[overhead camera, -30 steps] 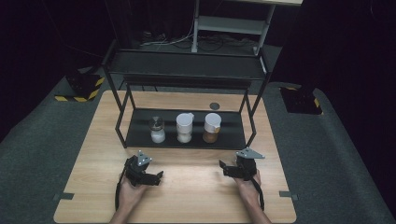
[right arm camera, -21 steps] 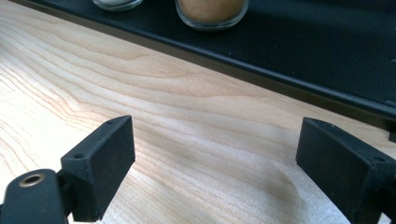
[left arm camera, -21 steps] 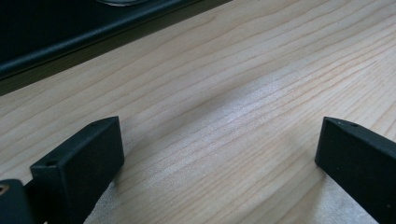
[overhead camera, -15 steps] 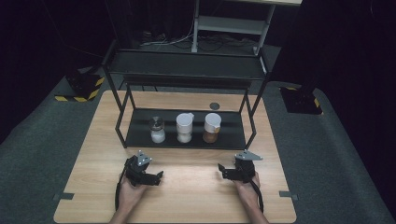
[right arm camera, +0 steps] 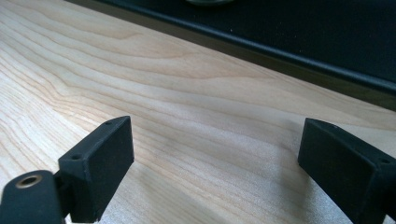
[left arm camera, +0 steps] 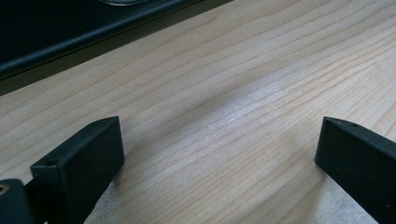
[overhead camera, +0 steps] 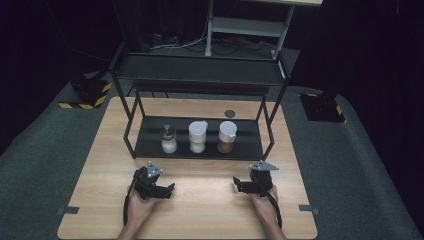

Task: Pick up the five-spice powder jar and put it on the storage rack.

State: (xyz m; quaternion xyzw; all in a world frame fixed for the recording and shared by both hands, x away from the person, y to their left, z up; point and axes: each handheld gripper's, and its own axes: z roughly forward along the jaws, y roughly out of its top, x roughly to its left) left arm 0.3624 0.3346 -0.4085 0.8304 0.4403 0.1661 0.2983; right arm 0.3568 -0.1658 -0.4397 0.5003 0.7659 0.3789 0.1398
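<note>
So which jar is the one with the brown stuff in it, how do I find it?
Look at the black metal shelf rack standing at the back of the wooden table. On its bottom shelf, three jars stand in a row. The brown-filled jar is the one at the right end, with a white lid; the other two hold white contents.

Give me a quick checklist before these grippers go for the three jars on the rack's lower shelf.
1. Left gripper open, nothing between its jaws: ok.
2. Right gripper open, nothing between its jaws: ok.
3. Three jars upright on the lower shelf: salt shaker, white-lidded jar, brown-filled jar: ok.
4. Table bare between grippers and rack: ok.
5. Headroom under the upper shelf: cannot tell.
</note>
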